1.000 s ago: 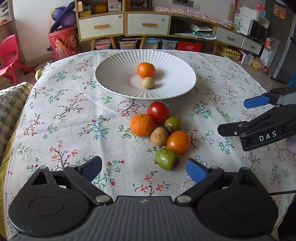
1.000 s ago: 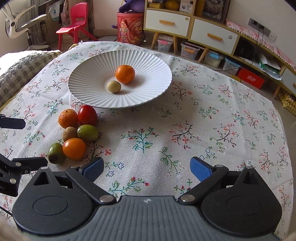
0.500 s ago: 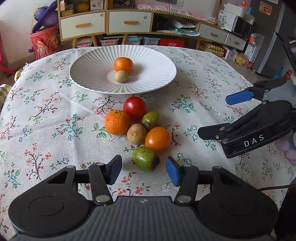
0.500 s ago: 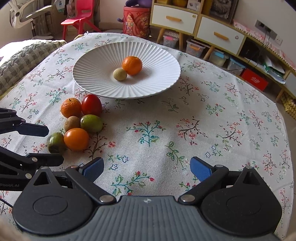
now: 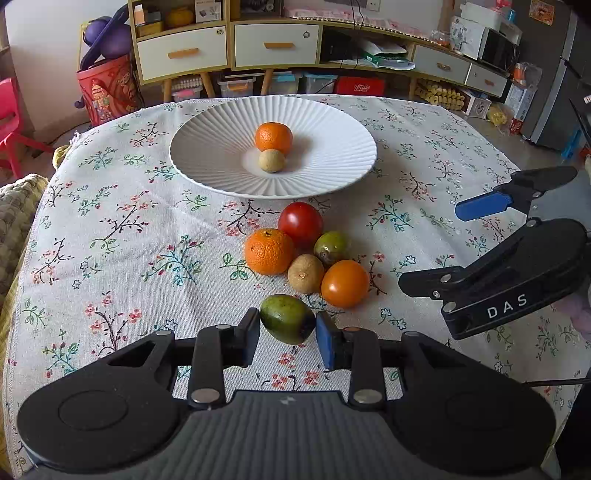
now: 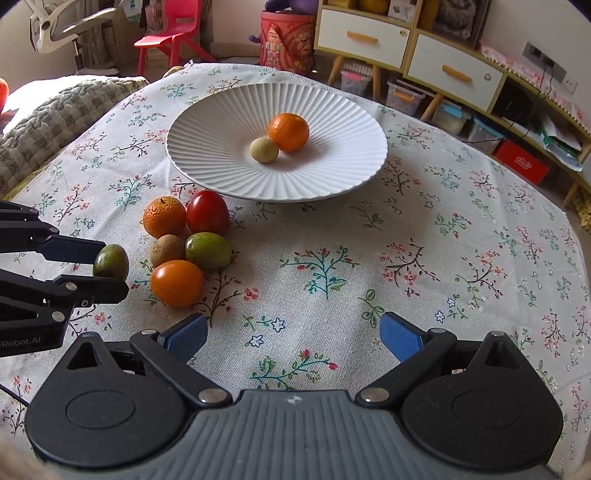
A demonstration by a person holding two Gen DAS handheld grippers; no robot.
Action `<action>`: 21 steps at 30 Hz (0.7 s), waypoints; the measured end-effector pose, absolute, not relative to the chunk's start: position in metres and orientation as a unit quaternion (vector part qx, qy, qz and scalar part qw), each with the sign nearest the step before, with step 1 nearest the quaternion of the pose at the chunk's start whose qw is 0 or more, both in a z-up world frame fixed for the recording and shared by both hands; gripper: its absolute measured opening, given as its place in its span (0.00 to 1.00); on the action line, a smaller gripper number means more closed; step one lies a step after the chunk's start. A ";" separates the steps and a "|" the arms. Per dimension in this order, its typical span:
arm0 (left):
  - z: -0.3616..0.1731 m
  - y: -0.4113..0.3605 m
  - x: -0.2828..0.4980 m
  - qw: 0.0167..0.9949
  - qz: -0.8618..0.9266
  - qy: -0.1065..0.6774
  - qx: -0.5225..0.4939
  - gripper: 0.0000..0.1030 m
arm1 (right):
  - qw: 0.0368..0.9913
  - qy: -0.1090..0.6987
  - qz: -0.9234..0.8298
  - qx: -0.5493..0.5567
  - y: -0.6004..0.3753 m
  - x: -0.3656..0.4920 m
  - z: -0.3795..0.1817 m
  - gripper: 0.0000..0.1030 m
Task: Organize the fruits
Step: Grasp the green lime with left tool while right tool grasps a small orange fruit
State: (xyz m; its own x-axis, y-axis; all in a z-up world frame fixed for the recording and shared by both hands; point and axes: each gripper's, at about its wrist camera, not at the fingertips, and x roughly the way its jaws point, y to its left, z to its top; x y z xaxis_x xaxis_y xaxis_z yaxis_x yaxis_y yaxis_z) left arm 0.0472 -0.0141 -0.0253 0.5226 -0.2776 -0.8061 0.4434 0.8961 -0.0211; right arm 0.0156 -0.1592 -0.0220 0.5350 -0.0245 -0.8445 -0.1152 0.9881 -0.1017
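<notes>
A white ribbed plate [image 5: 207, 147] [image 6: 332, 177] holds an orange [image 5: 273, 137] and a small beige fruit [image 5: 271, 161]. On the cloth lie an orange [image 5: 268, 251], a red tomato [image 5: 300, 223], a green fruit [image 5: 330, 246], a brown kiwi [image 5: 305, 273] and an orange tomato [image 5: 344, 283]. My left gripper [image 5: 287, 325] is shut on a dark green fruit [image 5: 287, 323] [image 6: 110, 261] at cloth level. My right gripper [image 6: 291, 334] is open and empty, right of the pile.
The floral tablecloth [image 5: 122, 236] covers the table. A woven cushion [image 6: 55, 118] lies at the table's left edge. Cabinets with drawers [image 5: 273, 44] and a red chair [image 6: 166, 33] stand beyond the table.
My left gripper moved forward and closed its fingers onto the dark green fruit. My right gripper moved slightly closer to the table middle and stayed open.
</notes>
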 end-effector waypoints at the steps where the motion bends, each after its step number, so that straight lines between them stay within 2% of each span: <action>1: -0.025 -0.012 0.048 0.869 -0.202 0.442 0.096 0.17 | 0.872 0.482 0.030 -0.073 -0.156 0.016 -0.022 0.97; 16: -0.026 0.012 0.046 0.871 -0.176 0.447 0.098 0.17 | 0.860 0.503 0.067 -0.062 -0.126 0.029 -0.031 0.94; 21: -0.026 0.018 0.045 0.871 -0.172 0.449 0.096 0.17 | 0.856 0.508 0.078 -0.059 -0.119 0.032 -0.034 0.83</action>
